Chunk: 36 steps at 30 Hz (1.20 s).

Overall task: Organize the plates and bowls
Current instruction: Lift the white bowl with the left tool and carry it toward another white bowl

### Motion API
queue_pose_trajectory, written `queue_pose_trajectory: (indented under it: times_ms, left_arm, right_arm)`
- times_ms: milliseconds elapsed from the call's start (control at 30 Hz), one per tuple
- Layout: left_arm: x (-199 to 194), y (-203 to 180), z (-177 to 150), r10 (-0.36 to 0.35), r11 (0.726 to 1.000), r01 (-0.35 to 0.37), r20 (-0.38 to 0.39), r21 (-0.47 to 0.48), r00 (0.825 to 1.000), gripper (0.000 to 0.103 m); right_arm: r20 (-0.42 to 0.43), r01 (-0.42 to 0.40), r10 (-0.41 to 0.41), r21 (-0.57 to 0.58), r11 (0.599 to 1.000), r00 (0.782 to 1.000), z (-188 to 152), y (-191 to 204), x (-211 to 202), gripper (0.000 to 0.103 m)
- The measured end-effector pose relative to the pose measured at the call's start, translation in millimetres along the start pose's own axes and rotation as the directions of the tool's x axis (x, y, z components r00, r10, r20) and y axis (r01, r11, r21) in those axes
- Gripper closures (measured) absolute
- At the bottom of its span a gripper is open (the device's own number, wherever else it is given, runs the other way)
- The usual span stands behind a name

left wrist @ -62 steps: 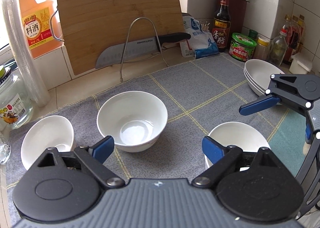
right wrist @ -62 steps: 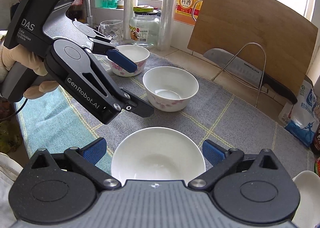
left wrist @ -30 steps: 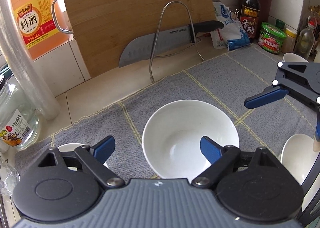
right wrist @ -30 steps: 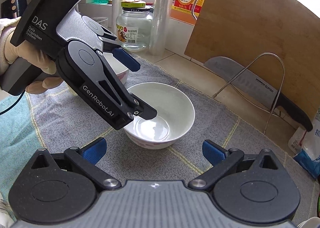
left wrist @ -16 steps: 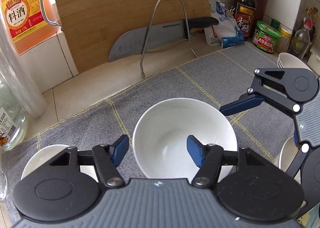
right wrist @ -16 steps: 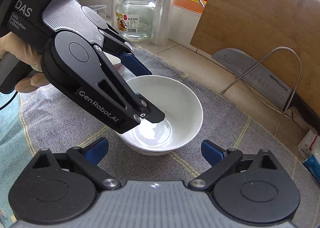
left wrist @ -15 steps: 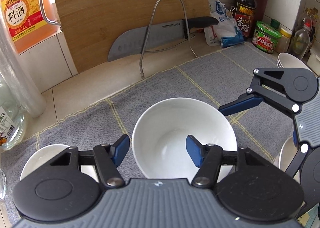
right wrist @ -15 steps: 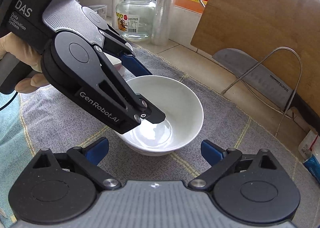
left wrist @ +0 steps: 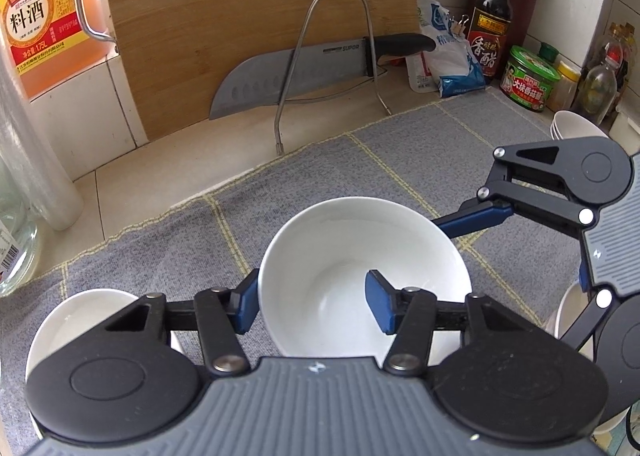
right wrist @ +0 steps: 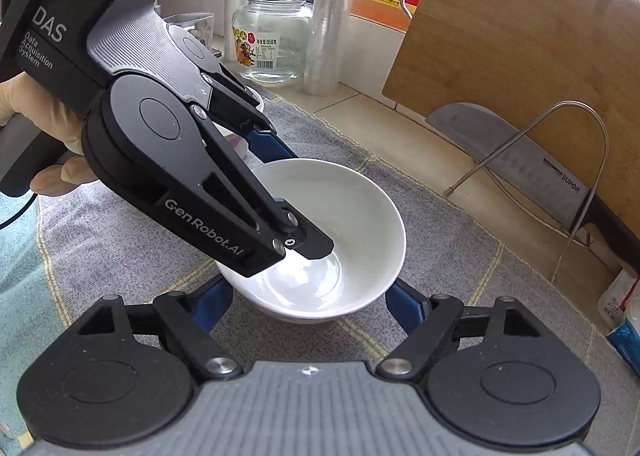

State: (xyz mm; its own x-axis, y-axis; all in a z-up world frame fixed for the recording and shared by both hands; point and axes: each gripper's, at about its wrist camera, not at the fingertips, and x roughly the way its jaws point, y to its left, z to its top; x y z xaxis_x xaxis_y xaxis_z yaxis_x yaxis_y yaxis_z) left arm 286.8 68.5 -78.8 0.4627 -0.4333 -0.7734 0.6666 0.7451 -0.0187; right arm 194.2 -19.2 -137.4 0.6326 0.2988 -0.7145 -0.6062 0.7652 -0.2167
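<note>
A white bowl (left wrist: 360,240) stands on the grey cloth; it also shows in the right wrist view (right wrist: 344,224). My left gripper (left wrist: 312,306) straddles the bowl's near-left wall, one finger outside and one inside; the jaws stand partly closed around the wall, and I cannot see contact. My right gripper (right wrist: 308,308) is open, its fingers either side of the bowl's base. A second white bowl (left wrist: 80,320) sits at the lower left. A stack of white bowls (left wrist: 568,126) stands at the far right, and another bowl's rim (left wrist: 568,316) shows behind the right gripper.
A wooden cutting board (left wrist: 256,16) leans on the wall with a knife (left wrist: 304,68) in a wire rack (left wrist: 332,56). An oil jug (left wrist: 36,16), glass jar (right wrist: 276,36), sauce bottle (left wrist: 490,16) and green tin (left wrist: 528,78) line the back.
My left gripper moved in over the middle bowl and its jaws narrowed around the bowl's wall. My right gripper came closer to the same bowl from the other side.
</note>
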Motion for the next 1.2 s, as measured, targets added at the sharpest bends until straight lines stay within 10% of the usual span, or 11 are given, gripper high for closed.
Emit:
queue_pose_trajectory:
  times_ms: [1200]
  left_arm:
    - [-63.1,-50.2,-5.7,-0.027,0.999,0.026,0.049,0.028,0.998,0.049]
  right_arm:
    - [0.038,0.022,-0.022,-0.01,1.0,0.999,-14.9,18.9,-71.3,0.017]
